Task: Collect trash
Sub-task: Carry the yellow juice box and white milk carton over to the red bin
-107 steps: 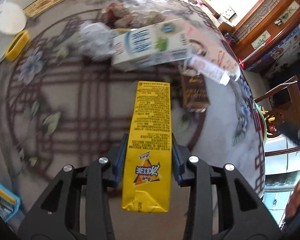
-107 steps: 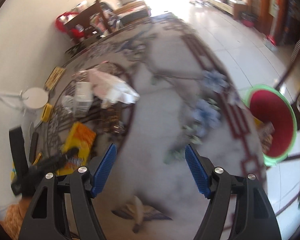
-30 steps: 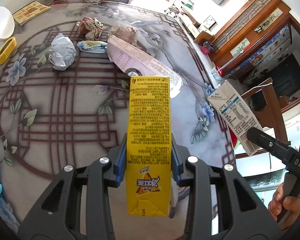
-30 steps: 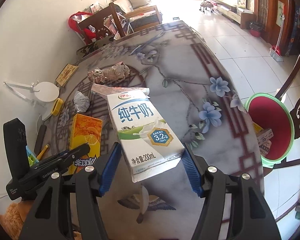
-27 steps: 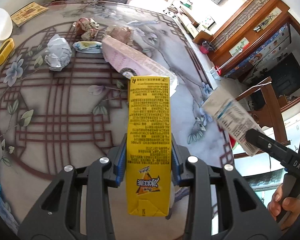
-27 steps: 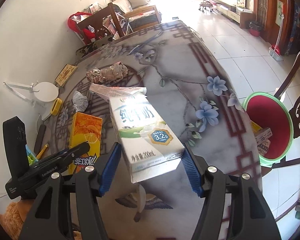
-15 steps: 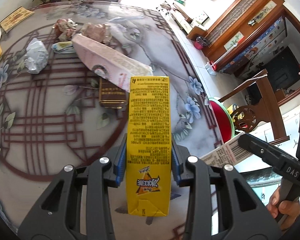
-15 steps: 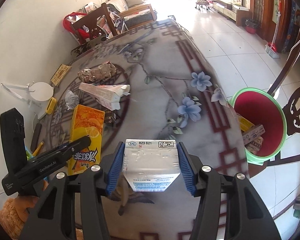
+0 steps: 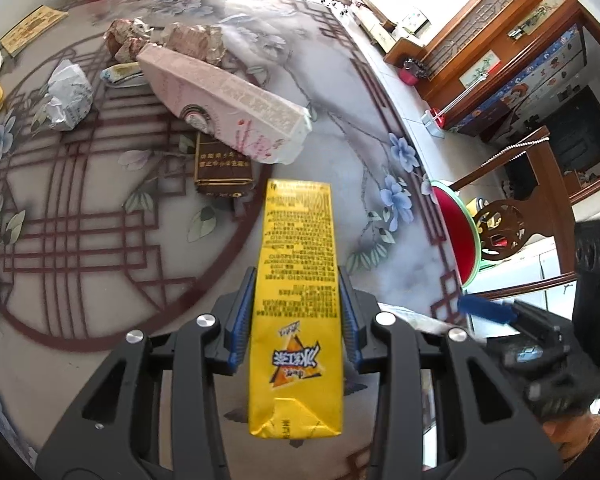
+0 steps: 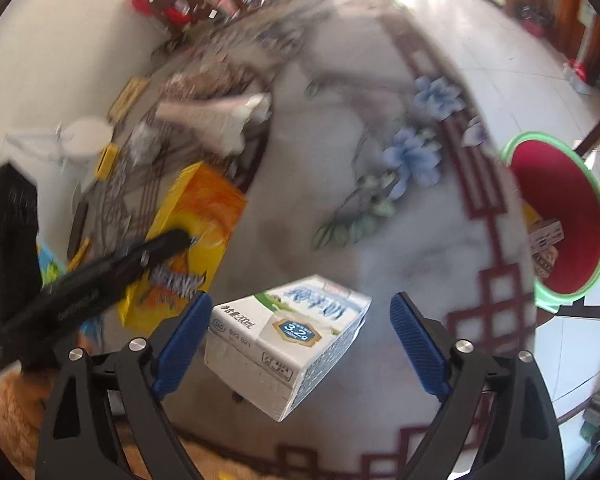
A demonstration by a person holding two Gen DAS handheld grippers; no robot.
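Note:
My left gripper (image 9: pixel 296 300) is shut on a yellow drink carton (image 9: pixel 298 280), held lengthwise over the patterned table (image 9: pixel 100 240); the same carton (image 10: pixel 196 216) shows in the right wrist view. My right gripper (image 10: pixel 300 304) points steeply down near the table's edge and its jaws are opening. A white milk carton (image 10: pixel 284 344) hangs tilted between them, and neither blue pad presses on it. A green-rimmed bin with a red inside (image 10: pixel 560 200) stands beyond the table edge at the right and holds some trash.
Farther back on the table lie a long pink box (image 9: pixel 220 108), a brown pack (image 9: pixel 222 168), a crumpled white paper (image 9: pixel 66 96) and foil wrappers (image 9: pixel 128 38). A wooden chair (image 9: pixel 504 228) stands by the bin (image 9: pixel 456 232).
The right gripper has dipped and its jaws have spread; the milk carton that it clamped now sits loose and tilted between them. The left gripper has drifted toward the table edge, still gripping the yellow carton.

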